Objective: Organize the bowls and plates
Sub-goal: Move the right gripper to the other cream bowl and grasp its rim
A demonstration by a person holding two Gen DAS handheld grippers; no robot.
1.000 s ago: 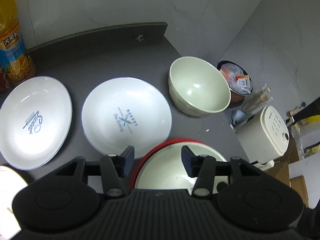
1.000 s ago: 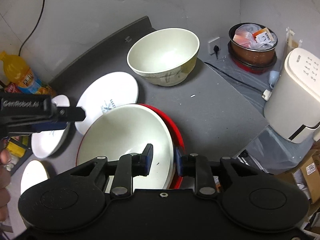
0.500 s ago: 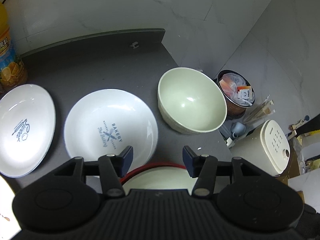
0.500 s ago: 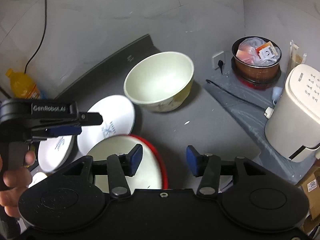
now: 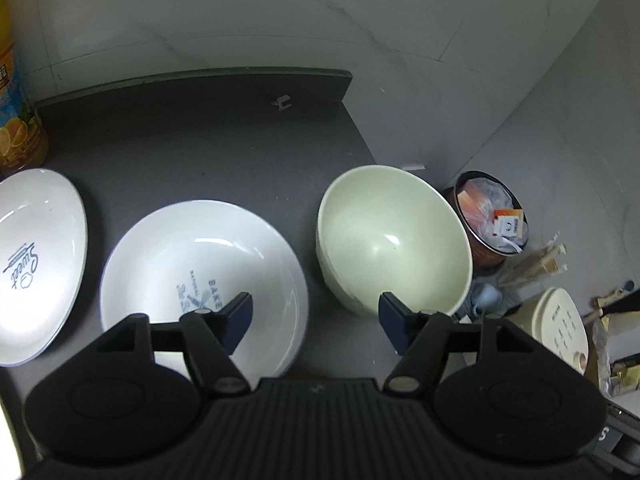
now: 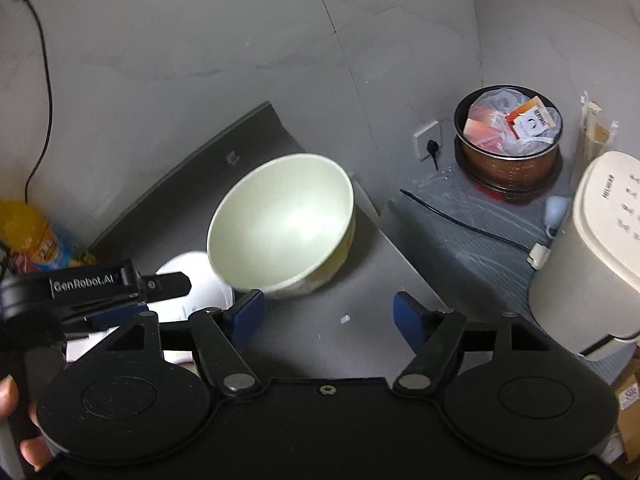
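Left wrist view: the left gripper [image 5: 316,316] is held above the dark counter [image 5: 200,148] with its jaws spread wide, nothing between them. A cream bowl [image 5: 394,240] is seen upright at 1 o'clock of the gripper, near the counter's right edge. A white plate marked "BAKE" [image 5: 200,276] lies at 10 o'clock, partly under the left finger; a second white plate marked "Sweet" [image 5: 36,264] lies at 9 o'clock — the two close together, contact not resolvable. An orange juice bottle [image 5: 16,120] stands at far left.

Right wrist view: the right gripper [image 6: 328,316] is likewise parted and empty. The cream bowl [image 6: 282,224] is recorded at 11 o'clock, blurred; a white plate [image 6: 196,284] is partly hidden behind the left gripper [image 6: 120,300] — its jaw state not readable here. A rice cooker [image 6: 588,256] stands at 3 o'clock.
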